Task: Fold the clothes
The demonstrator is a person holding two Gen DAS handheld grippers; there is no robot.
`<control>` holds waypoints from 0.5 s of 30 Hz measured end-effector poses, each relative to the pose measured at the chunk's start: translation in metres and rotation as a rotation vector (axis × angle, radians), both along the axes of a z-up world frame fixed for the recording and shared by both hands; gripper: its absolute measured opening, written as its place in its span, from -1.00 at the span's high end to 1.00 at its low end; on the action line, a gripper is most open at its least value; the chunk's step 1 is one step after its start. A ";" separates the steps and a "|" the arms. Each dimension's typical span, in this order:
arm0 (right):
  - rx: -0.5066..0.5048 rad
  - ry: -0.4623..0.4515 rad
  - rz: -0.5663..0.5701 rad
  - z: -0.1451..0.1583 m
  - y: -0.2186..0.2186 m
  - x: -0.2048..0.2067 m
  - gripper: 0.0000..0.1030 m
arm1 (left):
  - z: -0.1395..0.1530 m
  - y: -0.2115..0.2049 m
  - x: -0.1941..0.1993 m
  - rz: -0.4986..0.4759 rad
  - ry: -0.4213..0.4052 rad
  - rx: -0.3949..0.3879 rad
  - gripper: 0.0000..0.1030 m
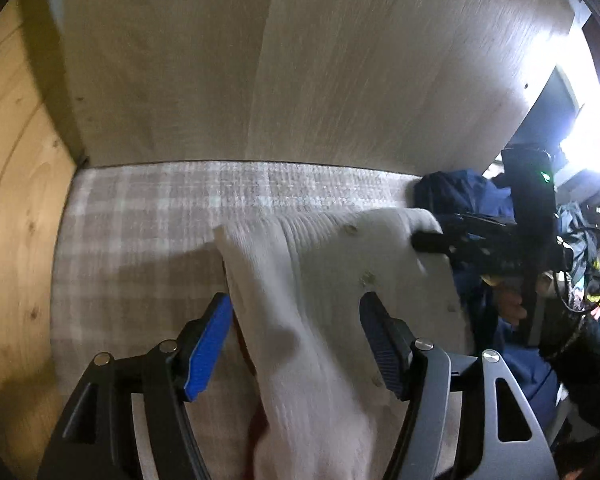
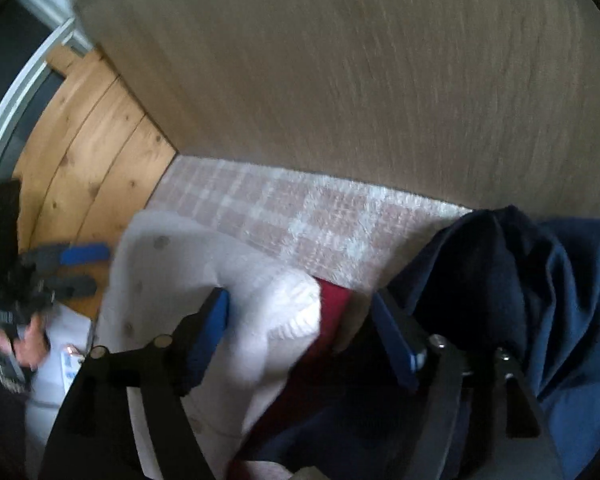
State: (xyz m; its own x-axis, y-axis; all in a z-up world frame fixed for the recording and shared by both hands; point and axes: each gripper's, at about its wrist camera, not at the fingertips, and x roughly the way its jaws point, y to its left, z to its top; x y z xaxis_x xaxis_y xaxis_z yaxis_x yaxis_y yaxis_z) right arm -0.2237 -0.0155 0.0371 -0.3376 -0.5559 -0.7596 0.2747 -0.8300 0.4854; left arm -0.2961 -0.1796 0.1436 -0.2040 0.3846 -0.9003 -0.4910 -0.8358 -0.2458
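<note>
White cardigan lies on a checked cloth, under wide-open left tongs; right tongs gape wide above it.

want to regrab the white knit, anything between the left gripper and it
Nothing visible: the white buttoned knit lies directly between the open left gripper fingers. The navy garment sits off to its right.

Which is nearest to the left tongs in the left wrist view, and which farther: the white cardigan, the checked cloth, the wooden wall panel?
1. White cardigan, between the left tongs' open jaws.
2. Checked cloth, spread beneath and beyond.
3. Wooden wall panel, upright behind the cloth's far edge.
</note>
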 end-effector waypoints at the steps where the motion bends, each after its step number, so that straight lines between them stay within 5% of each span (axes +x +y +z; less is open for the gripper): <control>1: -0.007 0.012 0.010 -0.002 -0.001 -0.002 -0.45 | -0.007 0.001 -0.006 -0.012 -0.004 -0.015 -0.28; 6: -0.035 0.028 0.042 -0.005 0.003 -0.007 -0.43 | -0.042 -0.005 -0.037 -0.040 -0.114 0.024 -0.45; 8: -0.088 -0.006 0.061 -0.009 -0.001 -0.010 -0.04 | -0.047 -0.004 -0.042 -0.083 -0.130 0.037 -0.47; 9: -0.120 -0.028 0.061 -0.013 -0.007 -0.014 0.00 | -0.049 -0.002 -0.042 -0.098 -0.130 0.042 -0.48; 15: -0.149 -0.031 0.063 -0.015 -0.004 -0.013 0.01 | -0.063 0.004 -0.045 -0.167 -0.136 0.097 -0.89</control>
